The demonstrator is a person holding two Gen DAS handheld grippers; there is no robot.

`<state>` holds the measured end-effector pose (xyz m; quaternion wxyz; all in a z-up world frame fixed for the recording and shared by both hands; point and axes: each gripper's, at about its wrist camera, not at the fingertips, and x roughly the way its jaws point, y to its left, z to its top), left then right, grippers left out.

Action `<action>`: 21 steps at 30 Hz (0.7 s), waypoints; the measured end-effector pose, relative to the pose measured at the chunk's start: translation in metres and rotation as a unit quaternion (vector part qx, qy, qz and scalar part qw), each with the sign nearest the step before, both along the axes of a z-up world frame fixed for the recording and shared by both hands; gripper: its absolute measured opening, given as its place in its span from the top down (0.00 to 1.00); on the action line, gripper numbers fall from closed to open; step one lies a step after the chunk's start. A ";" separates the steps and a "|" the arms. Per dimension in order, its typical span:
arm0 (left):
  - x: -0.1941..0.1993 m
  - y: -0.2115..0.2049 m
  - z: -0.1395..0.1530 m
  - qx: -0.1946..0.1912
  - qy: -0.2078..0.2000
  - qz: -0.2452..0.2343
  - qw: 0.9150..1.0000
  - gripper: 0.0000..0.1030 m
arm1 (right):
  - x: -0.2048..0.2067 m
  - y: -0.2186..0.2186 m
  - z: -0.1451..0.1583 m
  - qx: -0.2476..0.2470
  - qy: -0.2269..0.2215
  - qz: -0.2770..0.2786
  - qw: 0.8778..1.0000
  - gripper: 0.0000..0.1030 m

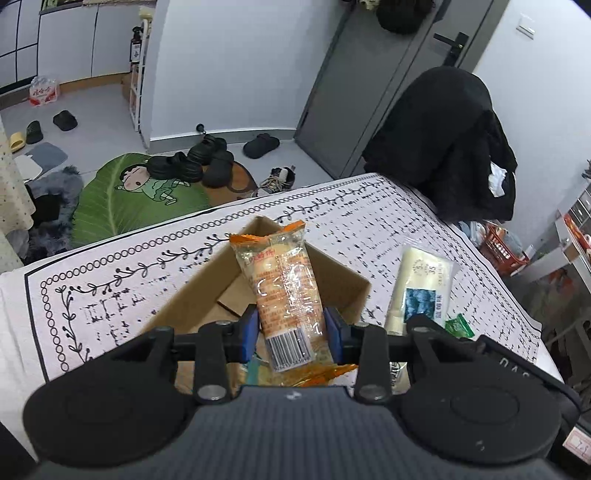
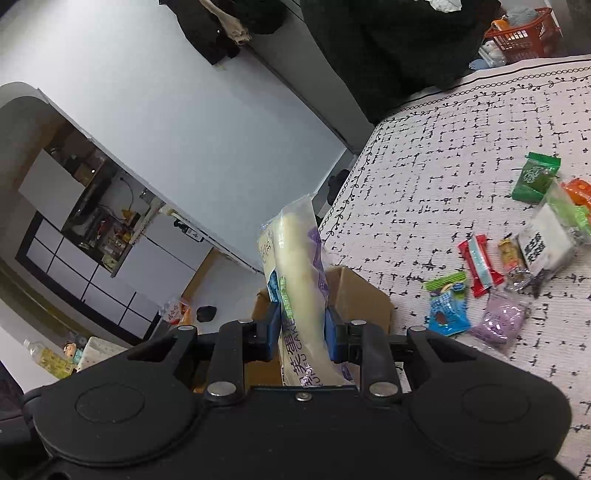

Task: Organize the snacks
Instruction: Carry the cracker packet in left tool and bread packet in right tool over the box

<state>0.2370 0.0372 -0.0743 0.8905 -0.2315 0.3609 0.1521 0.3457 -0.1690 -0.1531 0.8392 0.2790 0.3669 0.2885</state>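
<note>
My left gripper (image 1: pixel 291 332) is shut on an orange snack packet (image 1: pixel 284 288), held above an open cardboard box (image 1: pixel 192 302) on the patterned tablecloth. A white cake packet with a blue label (image 1: pixel 417 288) lies on the cloth right of the box, with a small green packet (image 1: pixel 458 326) beside it. My right gripper (image 2: pixel 301 328) is shut on a white and purple cake packet (image 2: pixel 299 273), held upright over the box (image 2: pixel 354 295). Several small snack packets lie on the cloth to the right, among them a blue one (image 2: pixel 447 306), a red one (image 2: pixel 480 266) and a green one (image 2: pixel 535 177).
The table (image 1: pixel 147 258) ends at a far edge above a floor with shoes and a green leaf mat (image 1: pixel 140 195). A chair draped in black clothing (image 1: pixel 450 140) stands at the far right corner. A red basket (image 2: pixel 524 33) sits beyond the table.
</note>
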 end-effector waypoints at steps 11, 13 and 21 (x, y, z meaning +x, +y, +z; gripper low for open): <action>0.003 0.036 -0.019 -0.024 0.020 0.007 0.999 0.64 | -0.003 0.039 -0.009 -0.020 0.005 0.013 1.000 0.76; 0.005 0.040 -0.022 -0.024 0.029 0.008 0.999 0.64 | -0.002 0.042 -0.010 -0.023 0.008 0.015 1.000 0.76; 0.006 0.049 -0.027 -0.026 0.050 0.016 0.998 0.52 | -0.002 0.049 -0.013 -0.037 0.016 0.018 0.999 0.76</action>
